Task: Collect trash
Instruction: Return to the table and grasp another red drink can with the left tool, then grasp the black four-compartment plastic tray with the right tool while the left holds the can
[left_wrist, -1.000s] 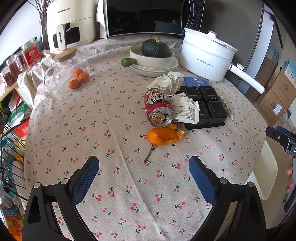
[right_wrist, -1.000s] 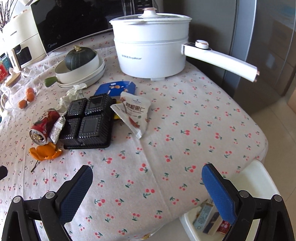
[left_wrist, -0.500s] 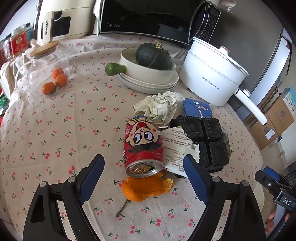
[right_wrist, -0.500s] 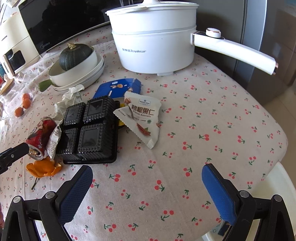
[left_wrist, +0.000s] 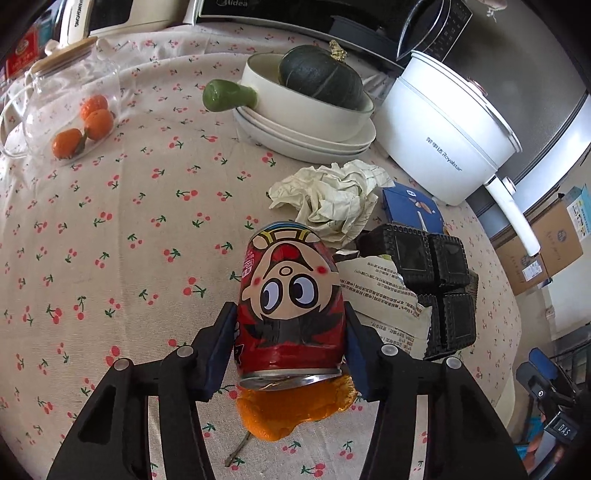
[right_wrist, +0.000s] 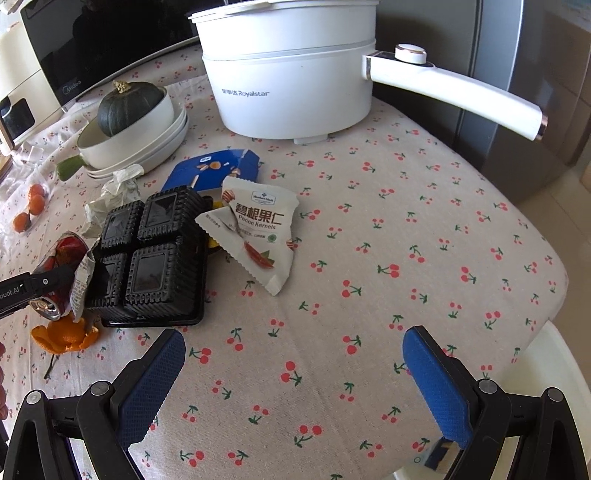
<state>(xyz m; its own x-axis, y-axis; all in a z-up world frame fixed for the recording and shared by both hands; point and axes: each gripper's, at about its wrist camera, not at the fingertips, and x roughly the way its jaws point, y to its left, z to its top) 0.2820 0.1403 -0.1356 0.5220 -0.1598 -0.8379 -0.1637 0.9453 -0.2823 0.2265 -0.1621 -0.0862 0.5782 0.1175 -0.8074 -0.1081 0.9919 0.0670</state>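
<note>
left tongs (left_wrist: 291, 347): closing on the red can (left_wrist: 290, 306); both blue pads sit right against its sides near the open end, contact looks made but I can't confirm a firm squeeze
red can: lying on its side on the counter (left_wrist: 110, 229), cartoon face up, open end toward the camera, no visible lift
orange peel (left_wrist: 291, 411): on the cloth right under the can's open end, a thin stem just beside it
crumpled paper (left_wrist: 328, 201): just behind the can, between it and the stacked plates
torn white wrapper (left_wrist: 380, 302): right of the can, tucked against the black tray
black tray (right_wrist: 151, 258): four-cell plastic, flat on the counter, right of the can
pecan packet (right_wrist: 258, 229): white, torn open, leaning on the tray's right edge
blue carton (right_wrist: 214, 170): flattened, behind the tray, near the white pot
right tongs (right_wrist: 291, 373): jaws wide apart, nothing between them, hovering over bare cherry-print cloth near the counter's edge, well apart from the trash pile
white pot (right_wrist: 291, 74): back of the counter, long handle pointing right
squash (left_wrist: 319, 77): dark green, sitting in the cream bowl (left_wrist: 280, 99) on stacked plates
glass jar (left_wrist: 70, 107): far left, tipped on its side, small oranges inside
white bin (right_wrist: 532, 406): below the counter's near right edge, partly hidden by the right tongs
</note>
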